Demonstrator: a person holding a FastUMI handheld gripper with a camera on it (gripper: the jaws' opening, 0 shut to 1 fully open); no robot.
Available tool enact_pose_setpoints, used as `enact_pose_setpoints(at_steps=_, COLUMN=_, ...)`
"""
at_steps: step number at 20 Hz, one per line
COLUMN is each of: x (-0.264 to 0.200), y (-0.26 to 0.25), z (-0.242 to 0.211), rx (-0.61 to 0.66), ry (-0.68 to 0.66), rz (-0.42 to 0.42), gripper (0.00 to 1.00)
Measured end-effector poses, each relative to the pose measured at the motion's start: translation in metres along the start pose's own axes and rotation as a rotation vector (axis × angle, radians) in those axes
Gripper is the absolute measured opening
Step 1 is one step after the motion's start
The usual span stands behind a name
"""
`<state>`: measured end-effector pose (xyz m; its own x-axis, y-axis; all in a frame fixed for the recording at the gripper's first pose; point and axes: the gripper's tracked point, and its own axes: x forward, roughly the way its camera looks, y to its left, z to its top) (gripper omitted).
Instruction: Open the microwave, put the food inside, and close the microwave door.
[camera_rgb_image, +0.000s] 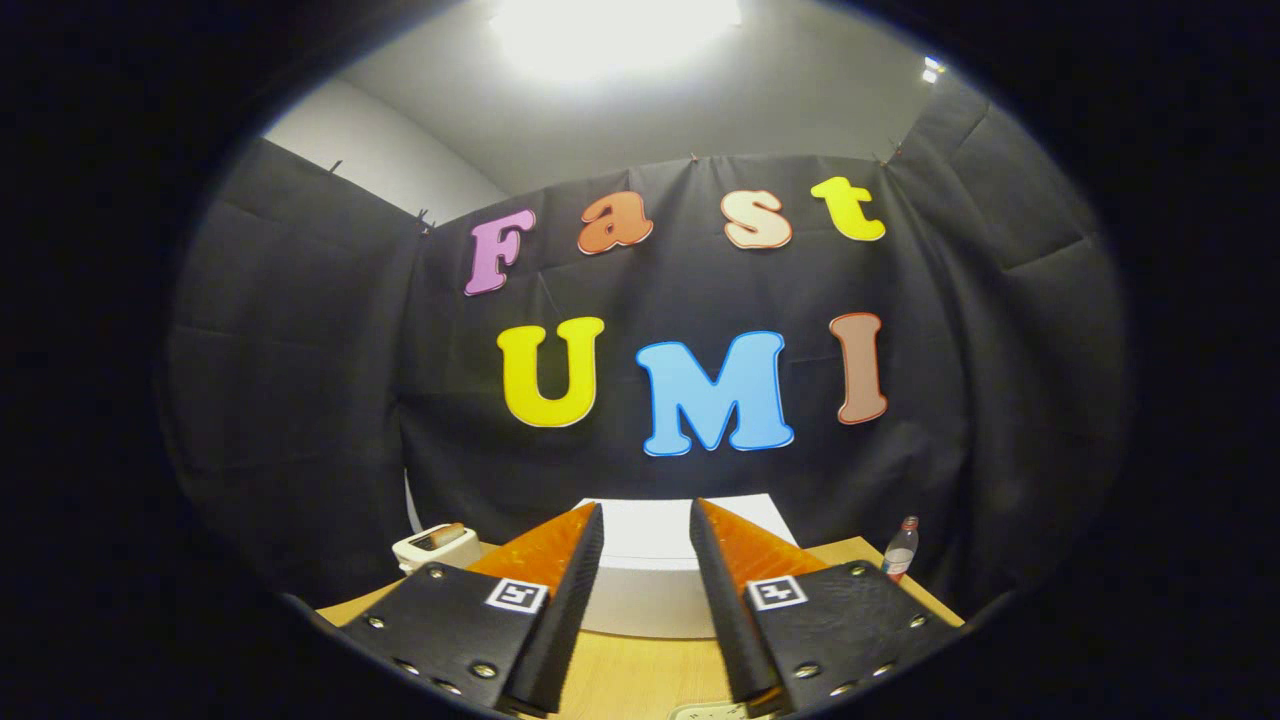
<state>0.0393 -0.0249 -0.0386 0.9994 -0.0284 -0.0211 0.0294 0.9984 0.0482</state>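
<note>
Seemingly at the very start, the gripper (646, 520) hovers with fingers apart and empty, the white microwave (650, 585) sitting just ahead between them, its door not visible, so opening, loading the food and closing all appear left

Gripper (646, 520) level, its 2 fingers (560, 600) spread apart, nothing between.

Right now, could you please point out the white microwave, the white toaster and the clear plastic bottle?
White microwave (648, 545): gripper view, top panel, beyond the open tool (646, 530).
White toaster (436, 548): gripper view, its body.
Clear plastic bottle (900, 552): gripper view, mid-body.
</note>
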Motion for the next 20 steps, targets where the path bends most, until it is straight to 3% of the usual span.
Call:
enact_pose_setpoints(at_steps=1, x=0.001, y=-0.001, z=0.002, rx=0.008, ry=0.004, rz=-0.011, gripper=0.77)
enact_pose_setpoints(at_steps=4, x=0.005, y=0.005, z=0.002, rx=0.063, ry=0.019, rz=0.003, gripper=0.95)
enact_pose_setpoints(at_steps=9, x=0.006, y=-0.001, z=-0.009, rx=0.019, ry=0.044, rz=-0.041, gripper=0.96)
enact_pose_setpoints(at_steps=20, x=0.004, y=0.008, z=-0.009, rx=-0.041, ry=0.016, rz=-0.018, gripper=0.96)
